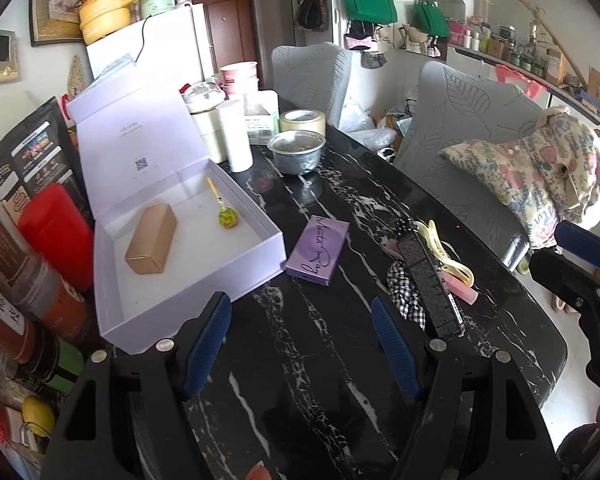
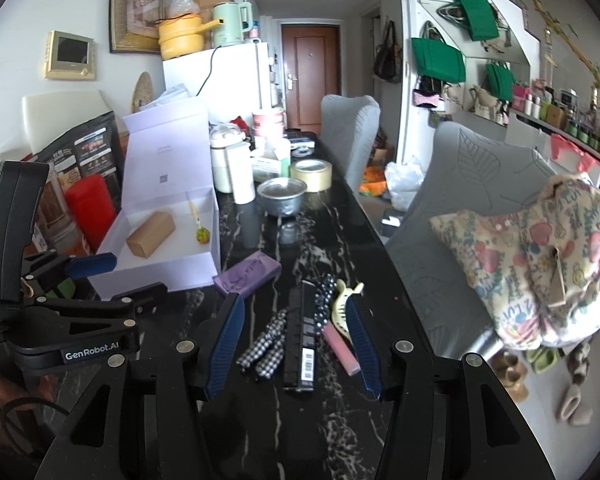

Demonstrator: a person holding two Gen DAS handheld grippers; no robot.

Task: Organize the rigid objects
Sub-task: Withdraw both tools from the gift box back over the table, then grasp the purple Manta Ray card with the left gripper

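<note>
Clearly the sorting is only partly done. From the left wrist view, the lavender box [image 1: 188, 264] sits open at the left edge of the black marble tabletop [image 1: 320, 360], its lid propped upright, and inside lie a tan carton [image 1: 151, 239] and a green lollipop [image 1: 227, 216], so I judge two things already put away. The left gripper [image 1: 300, 344] hangs over bare tabletop with its blue pads spread and nothing between them; the purple box [image 1: 318, 252] lies flat just beyond it, beside the lavender box's near right corner. Further right, toward the tabletop's right edge, a long black case [image 1: 430, 284] lies among a checked scrunchie [image 1: 404, 296], a cream hair claw [image 1: 444, 248] and a pink bar [image 1: 462, 290]. From the right wrist view, the right gripper [image 2: 292, 344] stands over that same cluster, jaws parted and pinching nothing, with the black case [image 2: 302, 340], the scrunchie [image 2: 264, 348] and the pink bar [image 2: 340, 348] framed between its pads but untouched. So the purple box [image 2: 247, 274] and the cluster are what is left. Crowding the far end of the tabletop are a foil bowl [image 2: 282, 196], a roll of tape [image 2: 311, 174] and white canisters [image 2: 240, 178]; none blocks the way to the box, though the soft scrunchie lying against the case could get caught up with it.
</note>
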